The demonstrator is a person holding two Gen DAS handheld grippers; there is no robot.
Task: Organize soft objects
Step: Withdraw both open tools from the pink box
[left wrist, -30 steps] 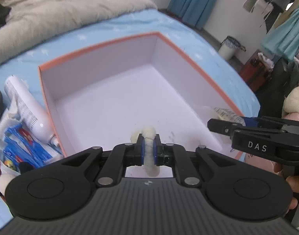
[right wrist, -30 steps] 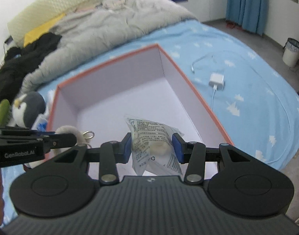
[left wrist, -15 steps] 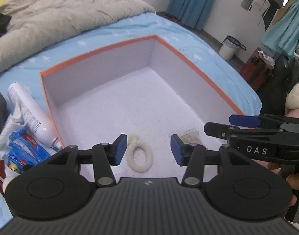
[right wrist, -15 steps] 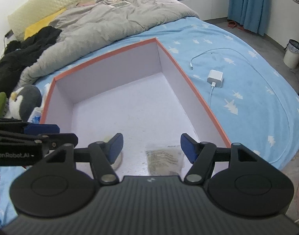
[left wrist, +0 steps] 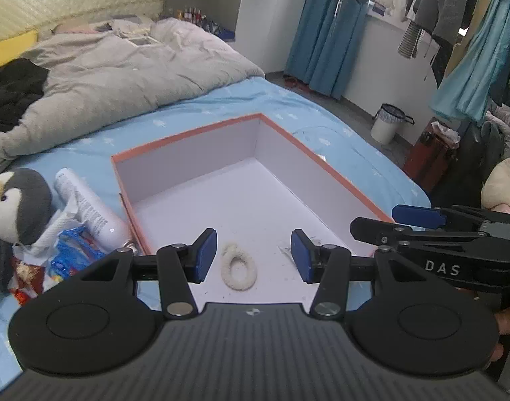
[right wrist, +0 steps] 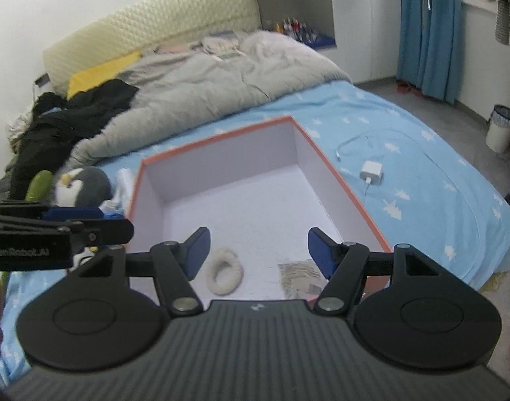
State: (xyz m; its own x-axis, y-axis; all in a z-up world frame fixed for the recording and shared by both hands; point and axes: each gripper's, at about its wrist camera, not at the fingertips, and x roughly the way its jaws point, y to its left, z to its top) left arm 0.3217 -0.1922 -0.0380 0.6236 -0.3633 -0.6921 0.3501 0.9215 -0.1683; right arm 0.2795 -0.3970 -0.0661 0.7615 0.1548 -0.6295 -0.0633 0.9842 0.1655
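An orange-rimmed box (left wrist: 290,140) (right wrist: 221,138) with a white inside stands open on the blue bedsheet. On its floor at the near end lie a white fluffy ring (left wrist: 238,265) (right wrist: 223,275) and a clear plastic packet (right wrist: 298,277). My left gripper (left wrist: 254,255) hovers open above the ring, with nothing between its blue pads. My right gripper (right wrist: 258,250) is open too, above and apart from ring and packet. A grey and white penguin plush (left wrist: 11,200) (right wrist: 84,185) sits left of the box.
A white tube (left wrist: 88,207) and colourful snack packets (left wrist: 71,254) lie beside the box's left wall. A white charger (right wrist: 372,173) with its cable rests on the sheet to the right. A grey duvet (left wrist: 104,77) and black clothes (right wrist: 71,117) cover the far bed.
The left gripper opened and let go of the white ring, and the right let go of the plastic packet. Both now lie in the box. Both grippers rose and pulled back.
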